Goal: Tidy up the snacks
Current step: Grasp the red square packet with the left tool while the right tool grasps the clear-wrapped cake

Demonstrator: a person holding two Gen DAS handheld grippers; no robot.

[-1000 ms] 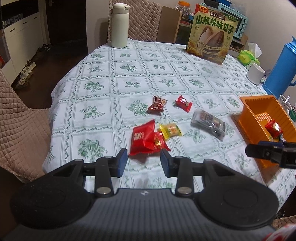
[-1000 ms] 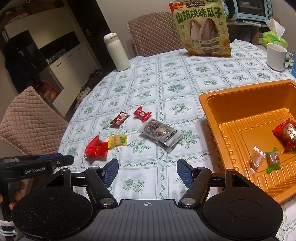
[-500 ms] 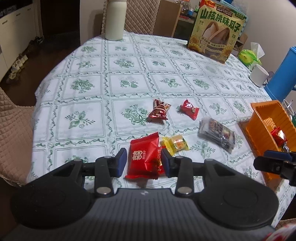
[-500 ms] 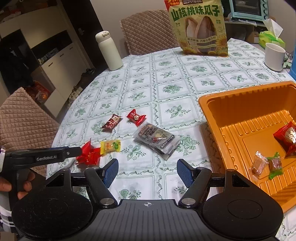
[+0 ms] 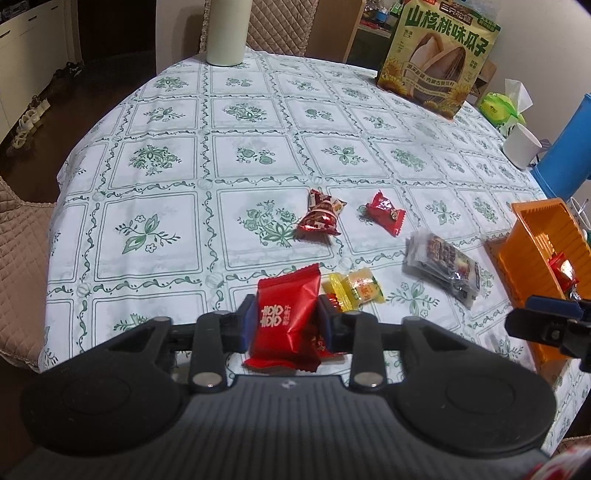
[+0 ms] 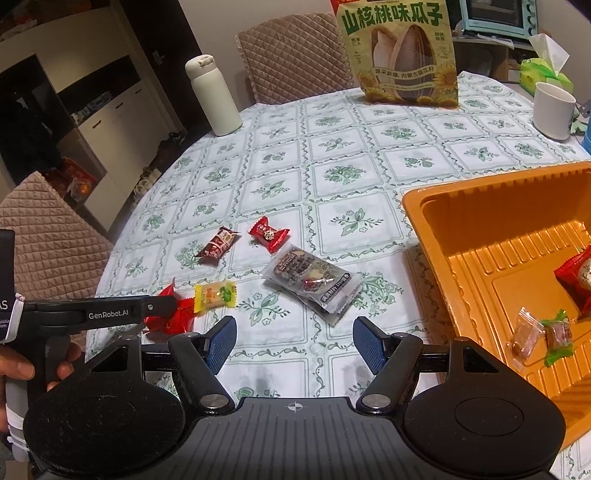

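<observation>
My left gripper is low on the table with its jaws closing, and its blue pads touch both sides of a red snack packet. From the right wrist view, the same red snack packet shows under the left gripper's fingers. A yellow candy lies just to its right. Farther out lie a dark-red candy, a red candy and a clear packet of dark snack. My right gripper hovers open over bare cloth beside the orange tray, which holds a few wrapped sweets.
A big sunflower-seed bag and a white bottle stand at the far side of the round table. A white mug, a tissue pack and a blue jug are on the right. Quilted chairs ring the table.
My left gripper came forward and down over the red packet, and its jaws narrowed onto it. The right gripper has hardly shifted and stays open.
</observation>
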